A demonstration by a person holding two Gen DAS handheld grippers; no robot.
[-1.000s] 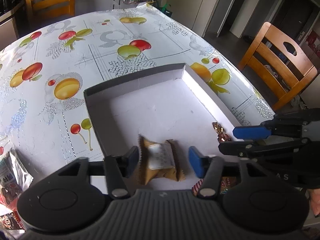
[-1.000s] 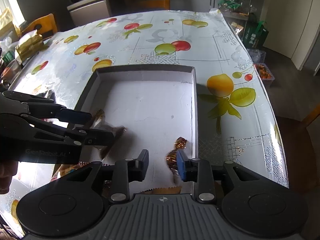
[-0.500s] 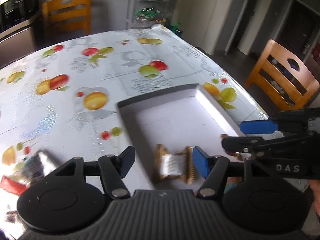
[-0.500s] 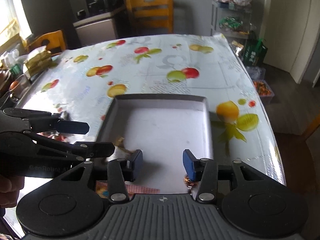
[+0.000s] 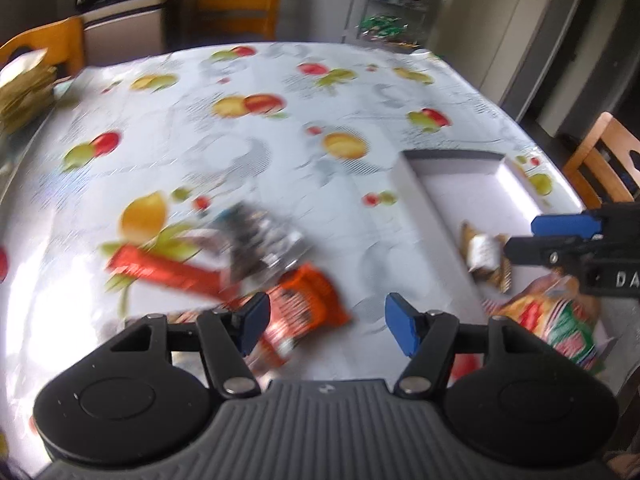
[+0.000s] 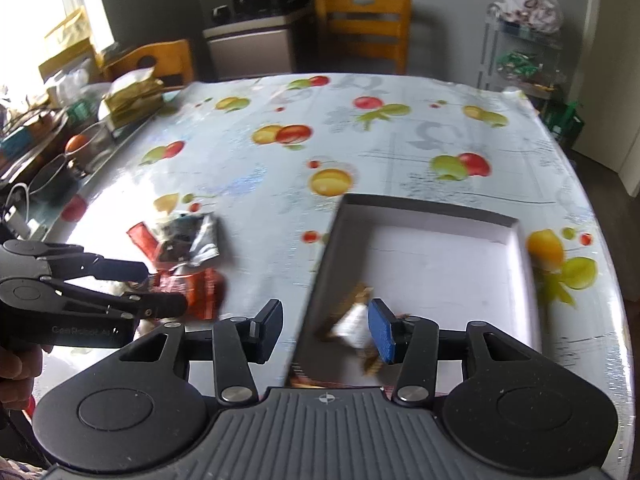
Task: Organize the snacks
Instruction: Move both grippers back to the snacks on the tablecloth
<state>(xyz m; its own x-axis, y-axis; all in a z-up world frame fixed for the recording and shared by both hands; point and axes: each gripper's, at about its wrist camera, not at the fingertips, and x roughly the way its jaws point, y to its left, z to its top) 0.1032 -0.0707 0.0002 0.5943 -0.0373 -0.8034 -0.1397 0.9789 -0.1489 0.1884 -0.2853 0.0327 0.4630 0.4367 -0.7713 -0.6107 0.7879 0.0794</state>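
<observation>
The left gripper (image 5: 325, 322) hangs over the table (image 5: 280, 128) with jaws wide apart, holding nothing, above an orange packet (image 5: 308, 300), a red bar (image 5: 160, 274) and a silver bag (image 5: 260, 240), their print too blurred to read. The right gripper (image 6: 324, 330), jaws also wide and empty, sits at the tray (image 6: 440, 212), where a gold snack (image 6: 352, 320) lies. Its side reads "DA"; the left's "GenRobot.AI".

snack pile (image 5: 256, 256) smeared by motion blur, colourful packet (image 5: 552, 320) blurred, brown snack (image 6: 354, 322) partly hidden behind right gripper
</observation>
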